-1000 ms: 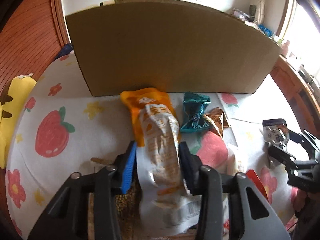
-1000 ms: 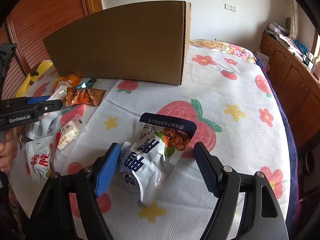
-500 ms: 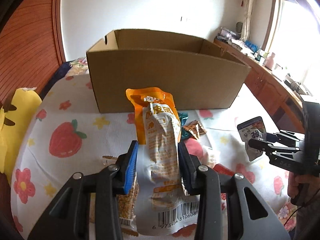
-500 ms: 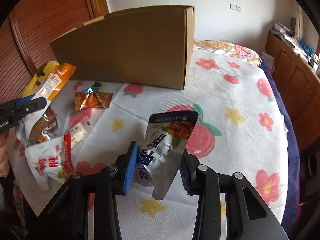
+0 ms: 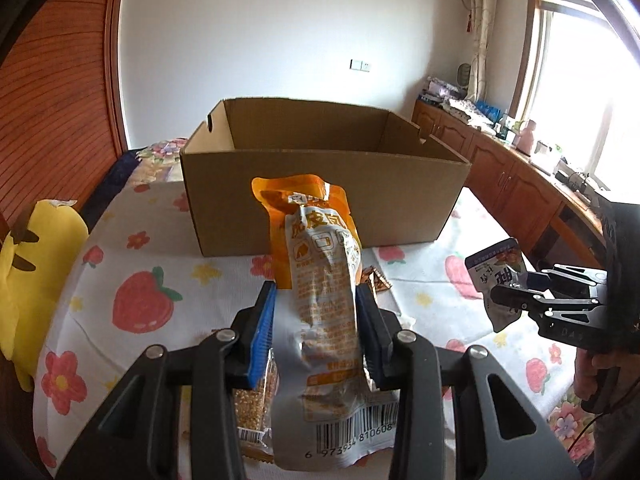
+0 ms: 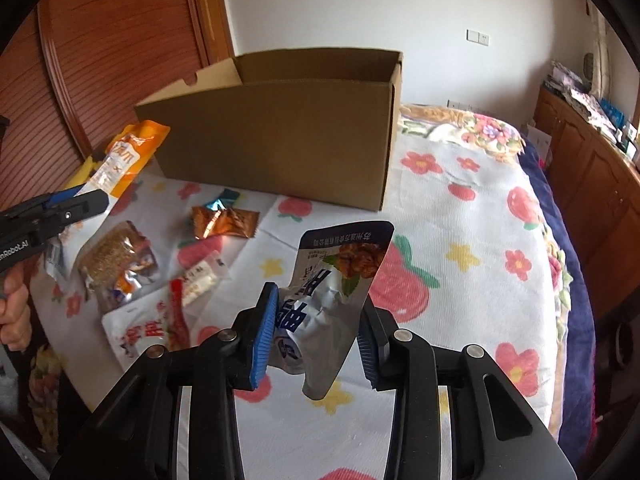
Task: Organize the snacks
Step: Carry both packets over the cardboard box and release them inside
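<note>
Box (image 5: pixel 320 196) rim open, both grippers w/ packets lifted off bed.

Box (image 6: pixel 280 136) on bedspread (image 6: pixel 460 216), loose snack packets (image 6: pixel 224 222) before it

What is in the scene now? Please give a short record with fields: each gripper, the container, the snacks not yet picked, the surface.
left gripper: shut on the orange snack packet, held up in front of the box
right gripper: shut on the silver and navy snack pouch, lifted off the sheet
container: open cardboard box, inside not visible
snacks left: copper wrapper, teal wrapper, seed bar pack, white and red pouch
surface: bed sheet with strawberry and flower print
</note>
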